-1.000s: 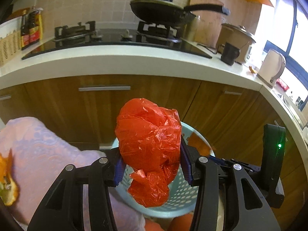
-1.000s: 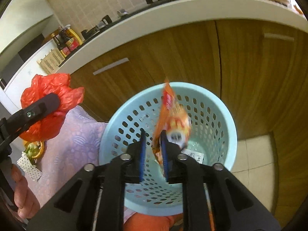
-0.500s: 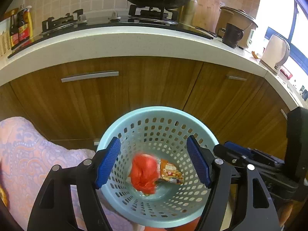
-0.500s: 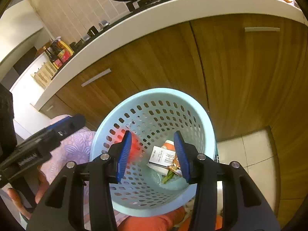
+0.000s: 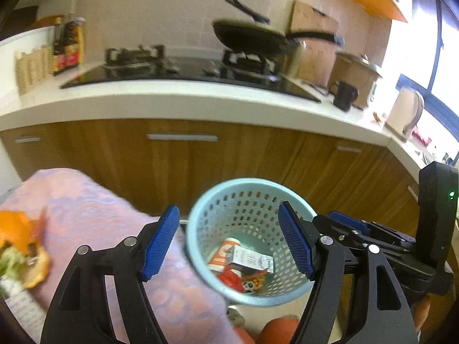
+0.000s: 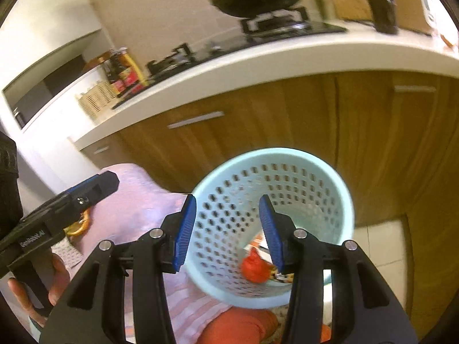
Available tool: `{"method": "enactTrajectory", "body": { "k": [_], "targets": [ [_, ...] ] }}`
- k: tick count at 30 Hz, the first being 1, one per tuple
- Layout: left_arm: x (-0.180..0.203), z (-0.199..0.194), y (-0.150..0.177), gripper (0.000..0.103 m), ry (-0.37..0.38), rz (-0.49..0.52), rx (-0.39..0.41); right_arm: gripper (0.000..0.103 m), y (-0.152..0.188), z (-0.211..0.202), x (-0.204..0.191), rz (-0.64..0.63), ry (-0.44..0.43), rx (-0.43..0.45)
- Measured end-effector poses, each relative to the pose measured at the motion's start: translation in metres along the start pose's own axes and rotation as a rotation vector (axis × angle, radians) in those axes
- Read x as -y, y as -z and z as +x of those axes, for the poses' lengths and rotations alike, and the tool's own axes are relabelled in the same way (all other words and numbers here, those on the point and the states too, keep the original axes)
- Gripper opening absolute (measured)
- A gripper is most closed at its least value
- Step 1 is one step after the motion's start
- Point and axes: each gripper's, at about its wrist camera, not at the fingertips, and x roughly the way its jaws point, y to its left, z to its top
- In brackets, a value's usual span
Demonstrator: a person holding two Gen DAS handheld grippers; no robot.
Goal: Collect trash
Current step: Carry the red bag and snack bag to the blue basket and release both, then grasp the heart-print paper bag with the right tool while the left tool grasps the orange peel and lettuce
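Both claws released and empty, left gripper (image 5: 228,242) and right gripper (image 6: 228,232) low-centre above the pale-blue perforated plastic basket (image 5: 200,215) so drops land inside, where crumpled red plastic bag (image 6: 254,268), white carton (image 5: 252,261) sit; orange peel (image 5: 25,246) left on lilac cloth beyond.

So the light blue perforated trash basket (image 5: 252,197) is standing upright on the floor right in front of the wood cabinets, just beside the pink patterned cloth. Down at the bottom I can see a crumpled red plastic bag (image 5: 229,276), a small white carton (image 5: 251,261) lying on its side, an orange-and-white wrapper (image 5: 222,253) and a printed snack packet (image 5: 254,282), all piled together. Orange peel scraps (image 5: 25,246) are lying on the cloth off to the left.
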Motion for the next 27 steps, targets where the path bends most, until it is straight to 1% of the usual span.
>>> {"method": "enactTrajectory", "body": {
  "k": [3,5,10,13,15,16,18,19,21,23,24,27],
  "targets": [
    [-0.016,-0.035,0.005,0.074,-0.026,-0.023,0.052,0.042,0.004,-0.003,-0.034,-0.058,-0.025,0.000],
    [-0.028,-0.057,0.008,0.074,-0.054,-0.036,0.084,0.042,0.007,-0.004,-0.053,-0.091,-0.046,-0.006],
    [-0.064,-0.110,0.021,0.074,-0.118,-0.090,0.153,0.043,0.023,-0.001,-0.117,-0.217,-0.093,-0.021],
    [-0.090,-0.142,0.031,0.074,-0.157,-0.131,0.195,0.047,0.035,0.004,-0.156,-0.289,-0.122,-0.028],
    [-0.107,-0.158,0.038,0.074,-0.182,-0.156,0.214,0.051,0.043,0.007,-0.175,-0.319,-0.148,-0.031],
    [-0.121,-0.169,0.043,0.074,-0.201,-0.178,0.223,0.051,0.048,0.011,-0.189,-0.339,-0.171,-0.037],
    [-0.138,-0.181,0.049,0.074,-0.228,-0.205,0.229,0.052,0.058,0.016,-0.210,-0.364,-0.206,-0.047],
    [-0.153,-0.187,0.054,0.074,-0.250,-0.229,0.231,0.052,0.062,0.021,-0.219,-0.375,-0.220,-0.057],
    [-0.174,-0.193,0.060,0.074,-0.265,-0.263,0.226,0.056,0.071,0.027,-0.236,-0.396,-0.253,-0.075],
    [-0.199,-0.193,0.066,0.074,-0.252,-0.302,0.196,0.059,0.077,0.034,-0.249,-0.414,-0.273,-0.087],
    [-0.207,-0.192,0.068,0.074,-0.247,-0.312,0.188,0.063,0.079,0.036,-0.254,-0.421,-0.277,-0.089],
    [-0.233,-0.181,0.076,0.074,-0.197,-0.346,0.139,0.071,0.084,0.046,-0.270,-0.434,-0.304,-0.095]
  ]
}}
